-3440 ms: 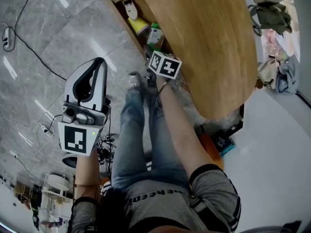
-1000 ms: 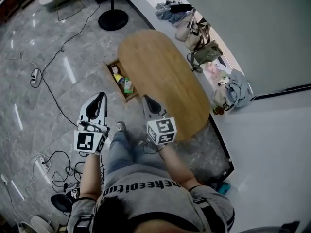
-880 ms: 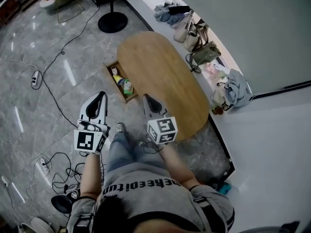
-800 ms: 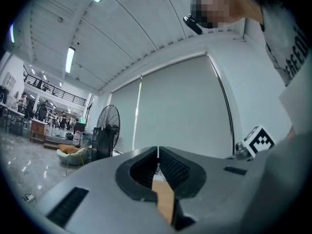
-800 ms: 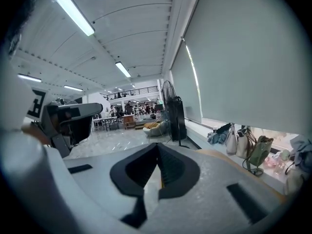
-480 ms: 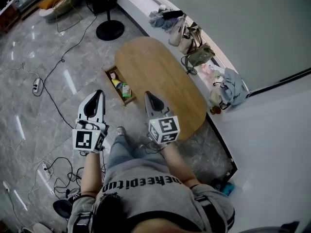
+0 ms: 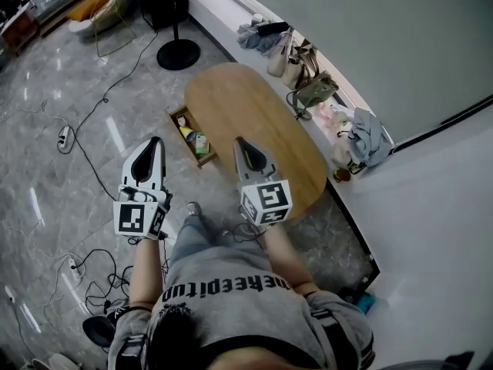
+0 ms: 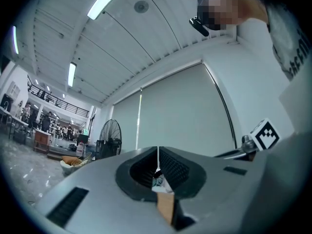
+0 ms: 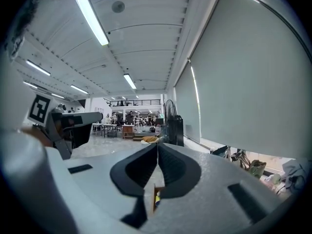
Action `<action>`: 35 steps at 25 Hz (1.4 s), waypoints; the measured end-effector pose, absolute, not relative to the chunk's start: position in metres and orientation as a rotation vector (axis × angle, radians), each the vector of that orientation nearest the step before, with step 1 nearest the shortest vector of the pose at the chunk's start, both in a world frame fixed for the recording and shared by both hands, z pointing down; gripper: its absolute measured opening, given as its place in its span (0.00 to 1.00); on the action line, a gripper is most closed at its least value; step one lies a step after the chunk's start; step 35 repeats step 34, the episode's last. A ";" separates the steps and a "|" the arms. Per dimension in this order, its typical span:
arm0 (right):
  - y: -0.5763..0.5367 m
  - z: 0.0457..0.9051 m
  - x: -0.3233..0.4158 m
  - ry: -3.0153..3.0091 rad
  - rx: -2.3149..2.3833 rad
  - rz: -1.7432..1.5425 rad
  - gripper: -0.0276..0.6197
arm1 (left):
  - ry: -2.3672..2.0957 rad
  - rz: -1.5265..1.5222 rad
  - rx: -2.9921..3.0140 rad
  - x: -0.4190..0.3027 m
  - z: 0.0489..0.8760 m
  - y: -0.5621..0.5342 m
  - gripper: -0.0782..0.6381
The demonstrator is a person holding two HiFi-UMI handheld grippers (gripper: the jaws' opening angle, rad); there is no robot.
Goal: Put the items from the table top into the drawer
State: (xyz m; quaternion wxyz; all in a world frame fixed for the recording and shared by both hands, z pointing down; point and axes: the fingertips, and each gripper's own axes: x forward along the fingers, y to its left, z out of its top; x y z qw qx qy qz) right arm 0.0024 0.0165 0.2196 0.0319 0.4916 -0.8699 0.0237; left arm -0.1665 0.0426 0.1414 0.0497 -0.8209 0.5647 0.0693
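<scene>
The left gripper [image 7: 153, 142] and right gripper [image 7: 240, 142] hover mid-frame, jaws pressed together on nothing. The oval wooden table [image 7: 258, 110] is bare; the yellow and green packets [image 7: 198, 140] lie in the open wooden drawer [image 7: 178, 123] at its left edge. Left jutting out, it could catch a shin.

Grey marble floor [image 7: 46, 91], glossy. Black cables [image 7: 98, 97] trailing across it; white power strip [image 7: 64, 139] at left. Fan stand, round black base [image 7: 178, 55]. Bags [image 7: 302, 68] and blue-grey garment [image 7: 368, 141] lined along wall. Ceiling strip lights [image 9: 91, 18] lit.
</scene>
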 end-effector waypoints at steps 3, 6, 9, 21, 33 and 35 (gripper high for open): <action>0.025 0.211 0.010 -2.704 1.525 0.084 0.05 | 1.723 0.219 -2.489 -0.164 0.137 0.054 0.13; 0.032 0.204 0.020 -2.707 1.559 0.071 0.05 | 1.723 0.216 -2.494 -0.161 0.135 0.063 0.13; 0.038 0.198 0.025 -2.701 1.595 0.053 0.05 | 1.730 0.250 -2.487 -0.158 0.124 0.070 0.13; 0.042 0.188 0.037 -2.710 1.622 0.012 0.05 | 1.709 0.225 -2.489 -0.140 0.129 0.070 0.13; 0.037 0.184 0.037 -2.728 1.609 0.002 0.05 | 1.780 0.207 -2.471 -0.142 0.133 0.063 0.13; 0.037 0.184 0.038 -2.728 1.609 0.003 0.05 | 1.778 0.213 -2.469 -0.142 0.133 0.062 0.13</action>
